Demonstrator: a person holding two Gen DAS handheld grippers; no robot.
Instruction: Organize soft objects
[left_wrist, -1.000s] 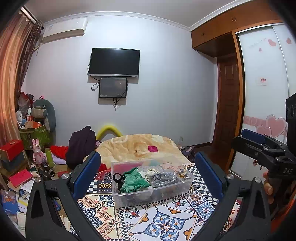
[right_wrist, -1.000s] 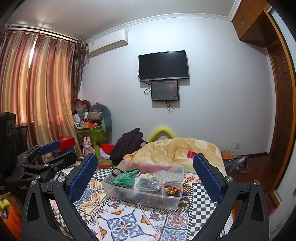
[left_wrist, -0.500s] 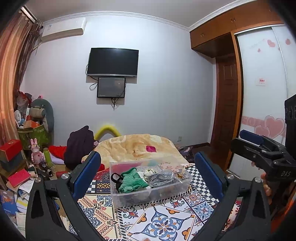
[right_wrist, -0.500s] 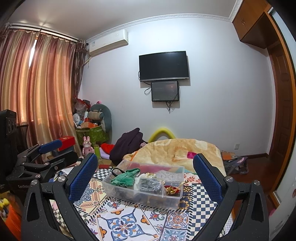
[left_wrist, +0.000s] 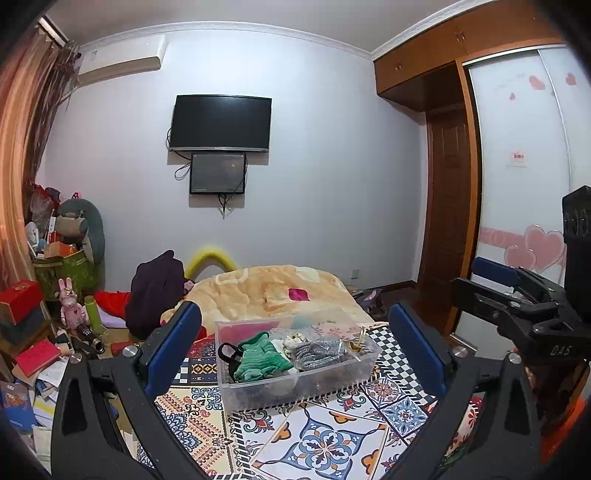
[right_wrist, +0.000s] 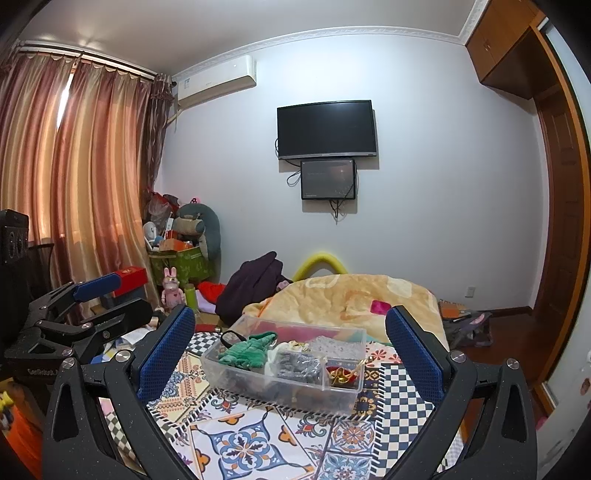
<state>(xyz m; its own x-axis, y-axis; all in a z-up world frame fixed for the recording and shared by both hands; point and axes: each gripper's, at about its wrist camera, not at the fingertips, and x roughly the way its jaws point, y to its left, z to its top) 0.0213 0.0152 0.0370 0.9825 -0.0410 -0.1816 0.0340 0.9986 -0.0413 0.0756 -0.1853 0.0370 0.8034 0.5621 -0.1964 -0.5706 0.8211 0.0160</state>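
A clear plastic box (left_wrist: 332, 380) stands on a patterned cloth (left_wrist: 325, 439) and also shows in the right wrist view (right_wrist: 258, 384). Inside lie a green knitted item (left_wrist: 260, 360), a grey knitted item (left_wrist: 319, 350), a black strap (left_wrist: 225, 350) and a gold and red trinket (right_wrist: 341, 373). My left gripper (left_wrist: 295, 332) is open and empty, held above the cloth short of the box. My right gripper (right_wrist: 290, 336) is open and empty, likewise short of the box. Each gripper shows at the edge of the other's view.
A bed with a yellow blanket (left_wrist: 273, 291) lies behind the box. A dark garment (left_wrist: 155, 288) hangs at its left. Toys, boxes and papers (left_wrist: 48, 321) crowd the left floor. A wardrobe (left_wrist: 517, 184) and door stand on the right.
Both views have barely shifted; the left view drifted slightly. Both grippers stay open and empty.
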